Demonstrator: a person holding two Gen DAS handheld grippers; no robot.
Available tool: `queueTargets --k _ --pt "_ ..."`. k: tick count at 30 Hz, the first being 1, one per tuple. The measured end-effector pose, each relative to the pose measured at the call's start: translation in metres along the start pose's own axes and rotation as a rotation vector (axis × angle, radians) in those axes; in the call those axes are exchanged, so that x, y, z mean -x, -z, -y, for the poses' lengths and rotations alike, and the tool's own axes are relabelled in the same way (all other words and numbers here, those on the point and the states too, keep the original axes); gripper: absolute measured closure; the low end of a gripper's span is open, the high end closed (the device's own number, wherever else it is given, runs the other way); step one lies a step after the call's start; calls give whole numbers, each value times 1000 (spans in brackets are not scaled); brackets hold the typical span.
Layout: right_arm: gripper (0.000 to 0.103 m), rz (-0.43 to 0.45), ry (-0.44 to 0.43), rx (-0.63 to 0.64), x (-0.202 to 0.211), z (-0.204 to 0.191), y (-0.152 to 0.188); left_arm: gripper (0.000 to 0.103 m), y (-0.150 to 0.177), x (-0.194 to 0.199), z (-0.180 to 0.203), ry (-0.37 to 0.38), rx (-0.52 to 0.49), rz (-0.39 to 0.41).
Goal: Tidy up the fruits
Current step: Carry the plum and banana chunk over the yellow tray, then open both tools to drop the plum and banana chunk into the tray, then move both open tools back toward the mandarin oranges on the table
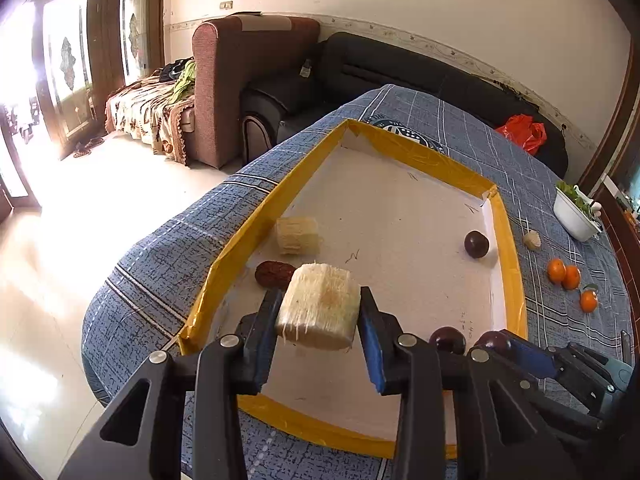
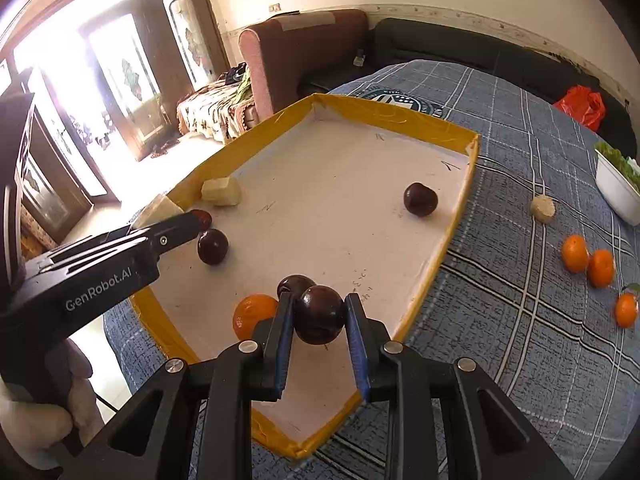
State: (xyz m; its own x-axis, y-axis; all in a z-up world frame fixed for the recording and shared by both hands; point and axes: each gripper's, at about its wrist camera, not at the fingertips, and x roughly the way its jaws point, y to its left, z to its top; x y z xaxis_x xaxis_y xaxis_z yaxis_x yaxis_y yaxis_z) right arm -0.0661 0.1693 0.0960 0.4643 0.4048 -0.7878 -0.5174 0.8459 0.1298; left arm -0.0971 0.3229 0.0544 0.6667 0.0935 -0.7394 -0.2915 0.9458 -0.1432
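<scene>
Left gripper [image 1: 320,316] clamped across pale, fibrous sugarcane chunk [image 1: 318,306], stiff, light; right gripper [image 2: 318,316] squeezing smooth, slippery dark round fruit [image 2: 320,314]; both above yellow-rimmed white cardboard tray [image 1: 400,148].

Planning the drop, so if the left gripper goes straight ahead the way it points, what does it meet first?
Probably the tray floor. The left gripper, jaws shut on a sugarcane chunk, points over bare floor; depth is unclear.
</scene>
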Motion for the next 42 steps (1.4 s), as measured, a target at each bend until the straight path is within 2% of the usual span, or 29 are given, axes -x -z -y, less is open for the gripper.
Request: queueTargets --k 5,8,11,13,17,23,31,36,39,42 --pt "71 3 14 17 3 -4 0 48 -1 12 2 -17 -9 35" --pt "67 12 15 9 7 -4 -1 42 -2 22 4 -24 -18 59" --pt "64 28 19 -4 15 -1 -1 39 -1 33 10 -22 -33 75" --pt "57 40 23 -20 23 3 0 39 0 39 15 -14 -42 83" --pt "54 68 36 -64 43 22 7 38 4 50 22 34 -52 84" --pt "52 87 147 -182 80 97 41 35 9 60 49 126 -101 76" --pt "53 105 306 -394 119 212 79 35 14 36 131 287 -222 -36" --pt "53 127 306 -455 119 253 71 35 4 13 180 390 -239 -118" --pt "53 134 283 -508 110 278 63 35 -8 -5 203 408 -223 -141" --pt "53 147 251 -549 100 296 55 35 -18 -29 225 382 -230 -142"
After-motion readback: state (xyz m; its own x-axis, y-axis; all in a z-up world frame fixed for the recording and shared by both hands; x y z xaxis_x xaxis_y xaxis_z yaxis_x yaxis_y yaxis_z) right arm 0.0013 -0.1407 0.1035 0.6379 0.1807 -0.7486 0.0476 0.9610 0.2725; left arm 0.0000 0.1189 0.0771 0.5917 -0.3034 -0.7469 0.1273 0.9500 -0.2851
